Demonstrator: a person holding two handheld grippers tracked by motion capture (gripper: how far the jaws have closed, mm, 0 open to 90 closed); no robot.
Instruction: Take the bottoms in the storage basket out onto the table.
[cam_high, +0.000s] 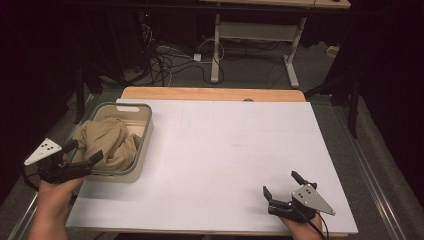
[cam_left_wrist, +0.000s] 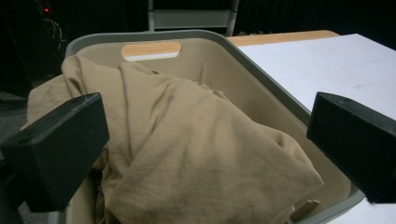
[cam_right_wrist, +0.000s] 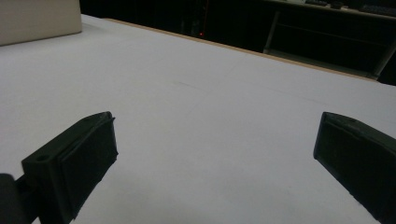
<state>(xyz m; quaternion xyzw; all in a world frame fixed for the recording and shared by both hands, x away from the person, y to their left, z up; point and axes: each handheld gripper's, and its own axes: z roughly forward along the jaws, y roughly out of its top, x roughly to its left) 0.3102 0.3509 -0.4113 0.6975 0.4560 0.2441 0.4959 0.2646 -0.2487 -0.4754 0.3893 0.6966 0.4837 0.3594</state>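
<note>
1. A tan cloth (cam_high: 107, 142) lies crumpled in a beige basket (cam_high: 145, 131) with a grey rim, which stands at the left edge of the white bench (cam_high: 225, 160), toward its far half.
2. The left tongs (cam_high: 82, 152) hover at the basket's near left corner, jaws spread wide and holding nothing. In the left gripper view the cloth (cam_left_wrist: 196, 154) sits straight ahead between the two black jaws, just beyond their tips; I cannot tell whether either jaw brushes it.
3. The cloth is heaped highest on the basket's left side and spills up to that rim, while the right part of the basket's inner wall (cam_left_wrist: 261, 100) is bare.
4. A slot handle (cam_left_wrist: 152, 49) is cut into the basket's far wall, above the cloth.
5. The right tongs (cam_high: 285, 187) rest low over the bench near its front right corner, well apart from the basket, jaws released and wide with bare white surface between them in the right gripper view (cam_right_wrist: 215, 140).
6. A person's hand grips each tool from the near edge of the bench; a grey three-cornered plate sits atop each.
7. The basket's near rim lies between the left tongs and the lower folds of the cloth.
8. Behind the bench stands another desk's white frame (cam_high: 216, 47), with cables (cam_high: 165, 62) tangled on the floor.
</note>
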